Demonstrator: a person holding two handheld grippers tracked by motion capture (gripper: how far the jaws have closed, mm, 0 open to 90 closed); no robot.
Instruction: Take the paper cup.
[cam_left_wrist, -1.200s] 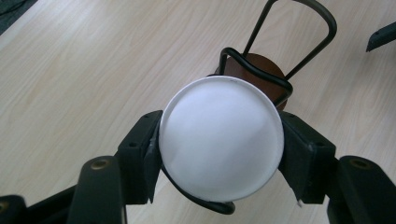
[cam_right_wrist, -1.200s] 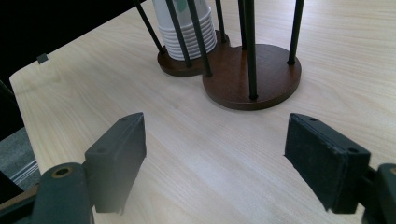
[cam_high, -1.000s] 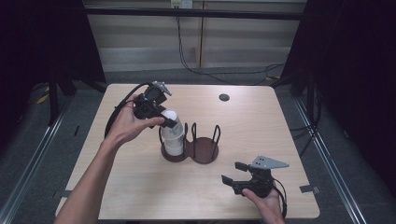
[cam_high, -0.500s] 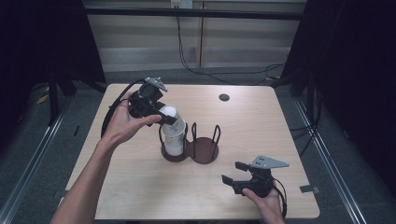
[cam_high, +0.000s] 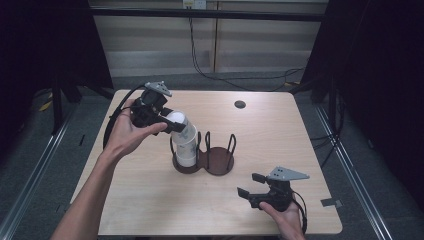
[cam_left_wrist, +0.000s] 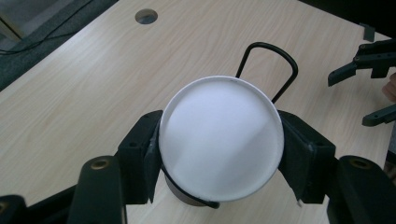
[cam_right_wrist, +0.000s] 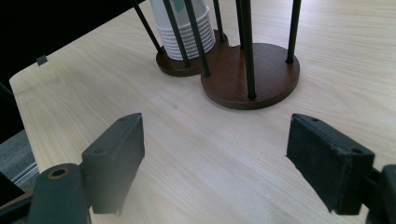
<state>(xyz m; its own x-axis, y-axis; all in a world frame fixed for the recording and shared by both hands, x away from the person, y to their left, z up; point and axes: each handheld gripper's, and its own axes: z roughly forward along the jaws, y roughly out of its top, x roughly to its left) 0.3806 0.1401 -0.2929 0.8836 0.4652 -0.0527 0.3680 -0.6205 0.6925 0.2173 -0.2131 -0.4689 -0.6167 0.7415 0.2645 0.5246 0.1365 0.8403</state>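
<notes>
A stack of white paper cups (cam_high: 186, 149) stands upside down in the left ring of a dark wooden two-ring holder (cam_high: 221, 164) with black wire loops. My left gripper (cam_high: 176, 125) is shut on the top cup (cam_high: 175, 120), tilted above the stack. In the left gripper view the cup's round white bottom (cam_left_wrist: 222, 135) sits between both pads (cam_left_wrist: 152, 156). My right gripper (cam_high: 250, 185) rests near the table's front right, its jaws just opening further with nothing between them. In the right gripper view, bare wood lies between its pads (cam_right_wrist: 116, 154), with the stack (cam_right_wrist: 184, 28) and holder (cam_right_wrist: 252, 70) beyond.
The holder's right ring stands vacant. A dark round grommet hole (cam_high: 240, 104) lies at the back of the table. Black cables trail from both grippers. The light wooden table (cam_high: 300, 130) ends close behind my right hand, with dark floor on all sides.
My left gripper has risen a little and drifted left with the top cup, tilting it off the stack. The right hand has stayed where it was.
</notes>
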